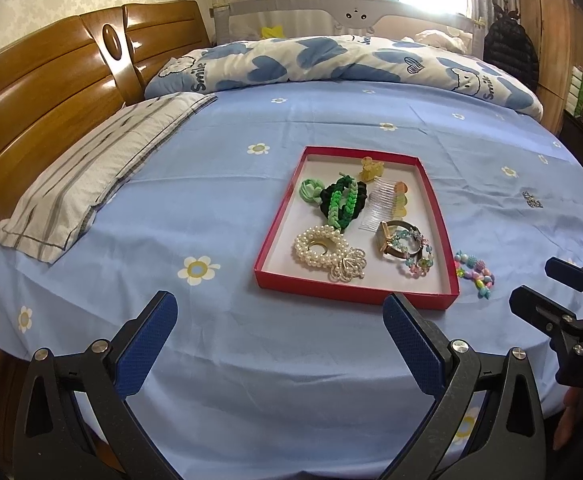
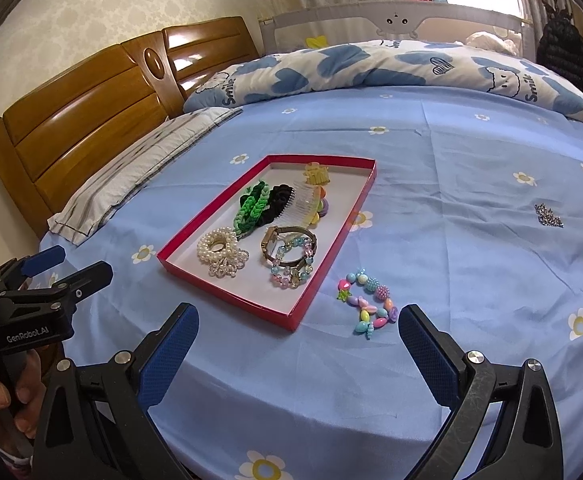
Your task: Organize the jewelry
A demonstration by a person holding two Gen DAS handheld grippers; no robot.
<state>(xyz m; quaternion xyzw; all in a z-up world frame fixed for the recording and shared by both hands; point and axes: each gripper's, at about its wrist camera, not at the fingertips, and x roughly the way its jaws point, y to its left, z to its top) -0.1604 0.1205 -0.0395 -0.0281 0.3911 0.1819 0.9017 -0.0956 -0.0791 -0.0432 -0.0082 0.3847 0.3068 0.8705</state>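
Note:
A shallow red tray (image 1: 275,236) (image 2: 323,252) lies on the blue bed sheet. It holds green braided hair ties (image 1: 341,202) (image 2: 251,210), a pearl bracelet (image 1: 321,246) (image 2: 217,246), a watch (image 1: 389,236) (image 2: 287,240), a pastel bead bracelet (image 1: 417,260) (image 2: 293,270), a clear comb (image 1: 381,206) (image 2: 303,200) and a yellow clip (image 1: 371,168) (image 2: 315,174). A colourful bead bracelet (image 1: 475,274) (image 2: 367,302) lies on the sheet right of the tray. A rhinestone piece (image 1: 531,200) (image 2: 549,216) lies farther right. My left gripper (image 1: 279,312) is open and empty, short of the tray. My right gripper (image 2: 297,326) is open and empty, near the bead bracelet.
A striped pillow (image 1: 87,184) (image 2: 139,176) lies left by the wooden headboard (image 1: 43,92) (image 2: 91,112). A rolled blue-and-white duvet (image 1: 331,60) (image 2: 391,64) lies across the far side. The right gripper shows in the left wrist view (image 1: 547,292), the left gripper in the right wrist view (image 2: 67,268).

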